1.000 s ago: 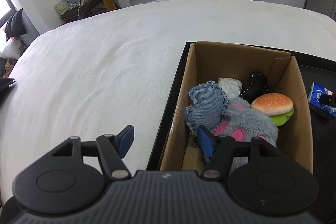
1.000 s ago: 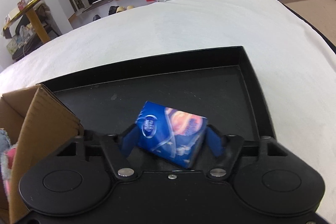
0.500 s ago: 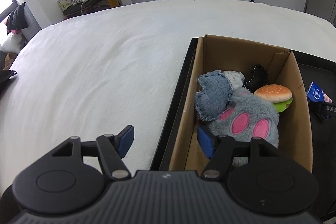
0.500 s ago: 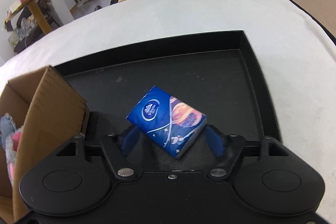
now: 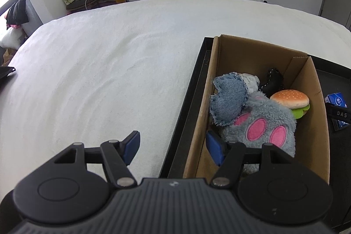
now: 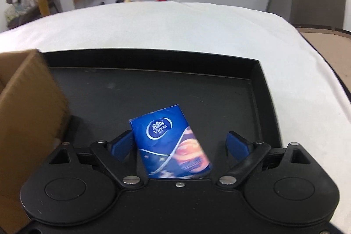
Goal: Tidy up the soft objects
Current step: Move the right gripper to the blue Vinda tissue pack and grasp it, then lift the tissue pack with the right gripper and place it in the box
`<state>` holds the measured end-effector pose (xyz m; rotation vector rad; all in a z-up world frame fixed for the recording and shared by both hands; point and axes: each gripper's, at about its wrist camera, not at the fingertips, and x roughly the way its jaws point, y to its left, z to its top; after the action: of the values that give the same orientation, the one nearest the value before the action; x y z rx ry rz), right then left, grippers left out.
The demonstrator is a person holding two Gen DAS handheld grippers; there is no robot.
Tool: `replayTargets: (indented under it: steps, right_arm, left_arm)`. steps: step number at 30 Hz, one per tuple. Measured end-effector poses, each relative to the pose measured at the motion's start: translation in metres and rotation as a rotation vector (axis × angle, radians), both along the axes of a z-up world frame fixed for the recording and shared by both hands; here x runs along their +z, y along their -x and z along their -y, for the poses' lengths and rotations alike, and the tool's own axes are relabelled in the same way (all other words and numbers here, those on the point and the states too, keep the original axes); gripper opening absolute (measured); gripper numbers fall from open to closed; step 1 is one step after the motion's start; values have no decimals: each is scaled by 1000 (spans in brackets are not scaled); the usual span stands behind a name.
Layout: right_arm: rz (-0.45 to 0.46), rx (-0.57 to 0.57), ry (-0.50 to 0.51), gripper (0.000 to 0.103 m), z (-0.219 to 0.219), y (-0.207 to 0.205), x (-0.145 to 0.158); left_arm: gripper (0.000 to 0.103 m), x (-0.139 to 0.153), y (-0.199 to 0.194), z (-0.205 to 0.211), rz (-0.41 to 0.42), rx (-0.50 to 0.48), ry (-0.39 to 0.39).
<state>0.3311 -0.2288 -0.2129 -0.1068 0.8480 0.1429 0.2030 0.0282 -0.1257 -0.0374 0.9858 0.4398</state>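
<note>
White bedding [image 5: 105,71] fills the left, where the left hand-held gripper [image 5: 173,147] hangs released and empty, one finger over the bed and the other over the left wall of the cardboard box [image 5: 258,56]. That box stands in the left end of a black tray [image 6: 153,84] and holds a denim pouch [image 5: 228,100], a grey plush with pink spots [image 5: 261,124], a black toy [image 5: 273,81] and a burger toy [image 5: 289,99]. Further right, on the tray floor near its front edge, a blue tissue pack [image 6: 169,142] sits tilted between the spread fingers of the released right hand-held gripper [image 6: 179,145], close to the left finger and apart from the right one.
</note>
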Motion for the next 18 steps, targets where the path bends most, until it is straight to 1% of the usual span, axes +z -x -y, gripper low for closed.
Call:
replayTargets:
  steps: [2,3,5,9,12,14,18]
  right_arm:
    - [-8,-17,-27,83,4,0,1]
    - [-5,-23,-24,78,4,2,2]
    - [-4,-9,-18,51,4,6,5]
    - [-34,14,-32,50,1,14,12]
    - [-21,26,-24,49,-3,21,21]
    - [-31,21,-52,49,-1,25,29]
    - [-6,49,-65,50,0,31,50]
  left_arm:
    - [65,0,-1,0,3,-2,4]
    - [65,0,-1,0,5,-4,5]
    - [65,0,-1,0,6,-5,7]
    - [65,0,-1,-3,9,1,19]
    - [65,2,0,-6,16,6,33]
    - [65,4,2,-6,21,2,40]
    - [65,6,4,-6,27,-32,53]
